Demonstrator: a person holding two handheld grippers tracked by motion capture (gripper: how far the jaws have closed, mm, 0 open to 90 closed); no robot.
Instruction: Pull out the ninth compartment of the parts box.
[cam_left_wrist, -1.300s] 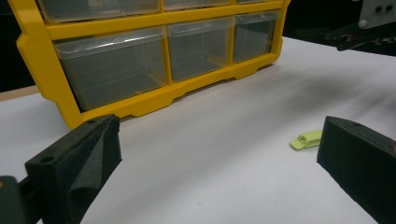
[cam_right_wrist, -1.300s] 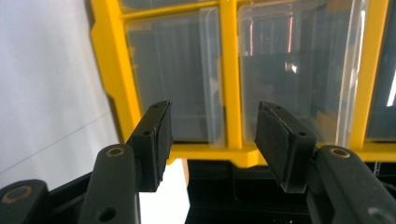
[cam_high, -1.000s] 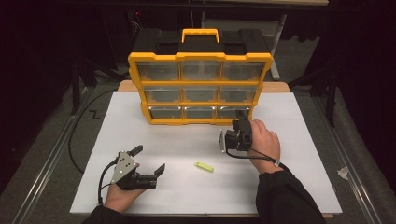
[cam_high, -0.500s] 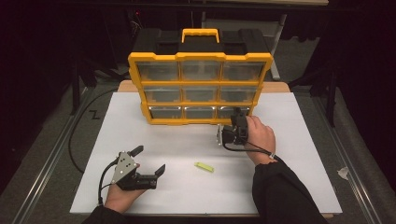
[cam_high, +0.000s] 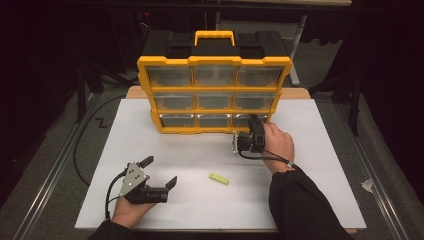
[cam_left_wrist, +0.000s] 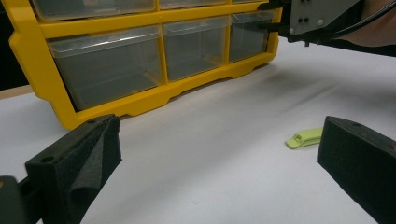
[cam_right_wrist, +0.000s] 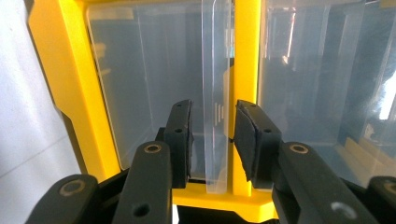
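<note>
1. The worktop is covered with a white sheet and carries all items.
2. The yellow-framed drawer cabinet stands upright at the far middle of the worktop, with three rows of three clear drawers and a yellow handle on top.
3. The bottom-right drawer is the item being worked. In the right gripper view its clear pull tab runs as a thin transparent plate straight between the two jaws.
4. The right gripper is held level at the cabinet front, directly in front of that drawer. Its jaws have just been closing and now stand narrow, one on each side of the pull tab. A small gap is visible on both sides, so the pads do not yet press on it: released, not grasping.
5. The left gripper rests on the near left of the worktop, well apart from the cabinet, jaws spread wide, holding nothing.
6. A small yellow-green clip lies flat on the worktop between the two grippers, near the left gripper's right jaw.
</note>
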